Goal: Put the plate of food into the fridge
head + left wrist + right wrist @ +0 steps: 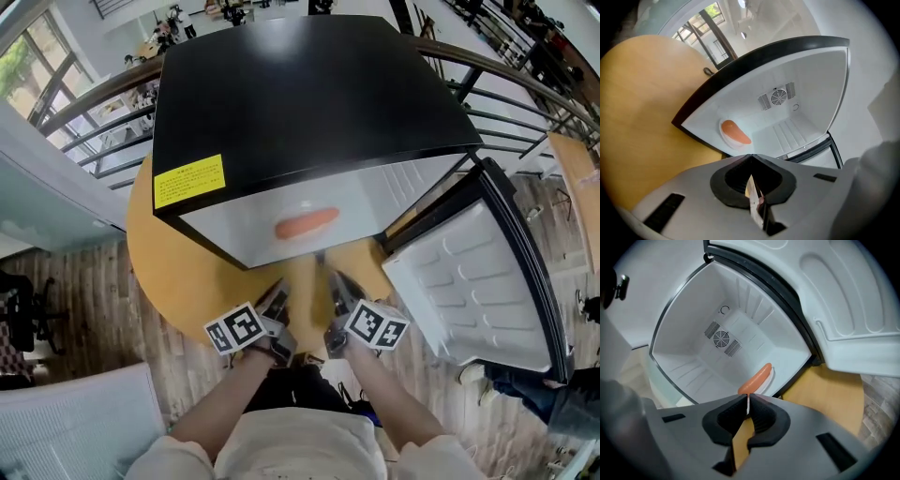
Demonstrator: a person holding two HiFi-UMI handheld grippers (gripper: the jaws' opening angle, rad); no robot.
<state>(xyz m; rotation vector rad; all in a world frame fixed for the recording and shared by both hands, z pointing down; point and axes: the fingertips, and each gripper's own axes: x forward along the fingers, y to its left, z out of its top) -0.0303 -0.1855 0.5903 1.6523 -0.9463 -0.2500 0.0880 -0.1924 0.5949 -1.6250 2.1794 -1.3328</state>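
Plate (726, 139) of food, a white dish carrying one orange sausage (306, 224), sits on the floor inside the fridge (309, 94), near its front edge. I see the black fridge standing on a round yellow table (178, 272), with its door (478, 281) swung wide at the right of the opening as I face it. My left gripper (751, 157) hangs just in front of the fridge opening, jaws clenched together on nothing. My right gripper (746, 399) hangs beside it, also before the opening, jaws pressed together and empty, clear of the plate.
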